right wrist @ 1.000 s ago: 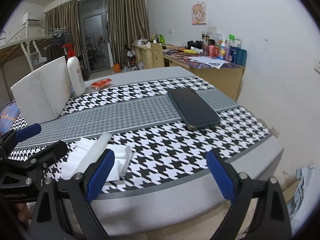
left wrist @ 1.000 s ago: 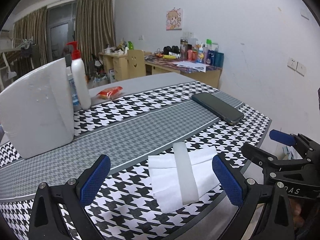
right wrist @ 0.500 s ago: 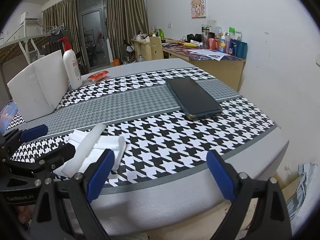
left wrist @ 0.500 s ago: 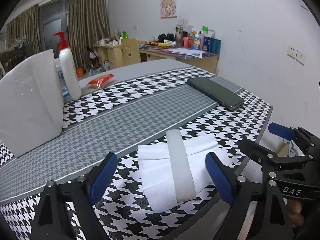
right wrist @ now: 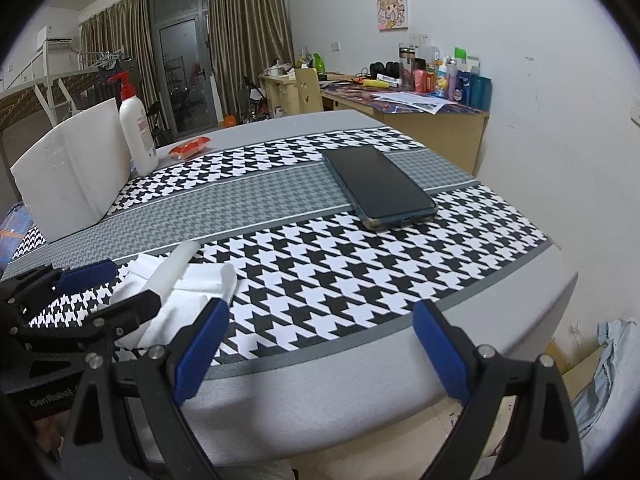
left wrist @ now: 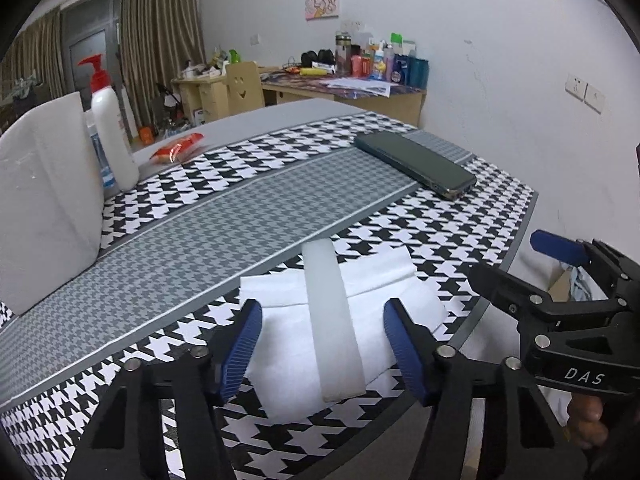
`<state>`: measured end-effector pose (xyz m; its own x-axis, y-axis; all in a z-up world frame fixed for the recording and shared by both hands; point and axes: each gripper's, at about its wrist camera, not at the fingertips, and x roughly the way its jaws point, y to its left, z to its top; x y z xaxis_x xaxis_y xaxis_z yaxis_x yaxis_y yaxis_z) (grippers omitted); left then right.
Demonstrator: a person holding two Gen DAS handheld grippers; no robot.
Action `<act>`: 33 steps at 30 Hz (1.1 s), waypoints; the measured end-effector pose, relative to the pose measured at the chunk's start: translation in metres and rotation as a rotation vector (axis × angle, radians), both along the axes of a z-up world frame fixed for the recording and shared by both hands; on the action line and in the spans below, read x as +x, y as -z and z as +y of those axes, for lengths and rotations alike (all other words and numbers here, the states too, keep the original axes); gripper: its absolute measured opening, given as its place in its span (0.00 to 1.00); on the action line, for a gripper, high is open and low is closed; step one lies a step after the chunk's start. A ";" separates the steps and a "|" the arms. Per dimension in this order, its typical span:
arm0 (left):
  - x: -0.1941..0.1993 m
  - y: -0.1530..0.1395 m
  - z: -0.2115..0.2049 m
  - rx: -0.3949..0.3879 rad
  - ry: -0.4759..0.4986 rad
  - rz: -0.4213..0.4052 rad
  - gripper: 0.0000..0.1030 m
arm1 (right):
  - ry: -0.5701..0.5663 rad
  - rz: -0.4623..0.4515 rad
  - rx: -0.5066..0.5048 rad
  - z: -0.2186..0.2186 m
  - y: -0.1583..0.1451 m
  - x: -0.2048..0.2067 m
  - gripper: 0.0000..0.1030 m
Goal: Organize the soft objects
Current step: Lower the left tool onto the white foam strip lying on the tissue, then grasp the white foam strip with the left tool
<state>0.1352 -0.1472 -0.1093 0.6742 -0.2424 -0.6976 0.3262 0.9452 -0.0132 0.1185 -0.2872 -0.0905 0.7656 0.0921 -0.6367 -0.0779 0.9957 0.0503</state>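
Lower centre of the left wrist view: the left gripper [left wrist: 322,344], jaws just closing but not touching, straddles a folded white cloth [left wrist: 340,320] under a white strip [left wrist: 334,320].

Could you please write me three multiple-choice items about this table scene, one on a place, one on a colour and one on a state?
1. Where does the dark rectangular phone lie?
A. on the grey middle stripe of the houndstooth cloth
B. on the wooden desk
C. on the floor

2. What colour is the pump top of the white plastic bottle?
A. blue
B. red
C. green

3. How does the left gripper stand over the folded white cloth with its pale strip?
A. shut on it
B. jaws apart, straddling the strip
C. away from it

Answers: 1 A, the phone rests across the stripe. 2 B, the pump is red. 3 B, both blue pads flank the strip with gaps, having just been closing.
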 end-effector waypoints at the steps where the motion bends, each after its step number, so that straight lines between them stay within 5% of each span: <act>1: 0.001 0.001 0.000 0.000 0.001 0.004 0.56 | -0.001 0.000 -0.001 0.000 0.000 0.000 0.93; 9: 0.004 0.008 -0.005 0.015 0.011 0.038 0.29 | -0.008 0.008 0.018 -0.002 0.001 0.000 0.93; 17: 0.005 0.011 -0.006 0.024 0.015 0.046 0.29 | -0.024 0.000 0.011 0.003 0.000 -0.002 0.93; 22: 0.005 0.010 0.000 -0.012 0.008 0.053 0.18 | -0.022 -0.001 0.014 0.003 -0.001 -0.001 0.93; 33: -0.005 -0.012 0.010 -0.064 0.019 -0.015 0.18 | -0.054 -0.012 0.037 0.008 -0.006 -0.002 0.93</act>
<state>0.1305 -0.1367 -0.0978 0.6796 -0.2991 -0.6699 0.3451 0.9361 -0.0679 0.1167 -0.2796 -0.0845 0.7667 0.1569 -0.6226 -0.1323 0.9875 0.0860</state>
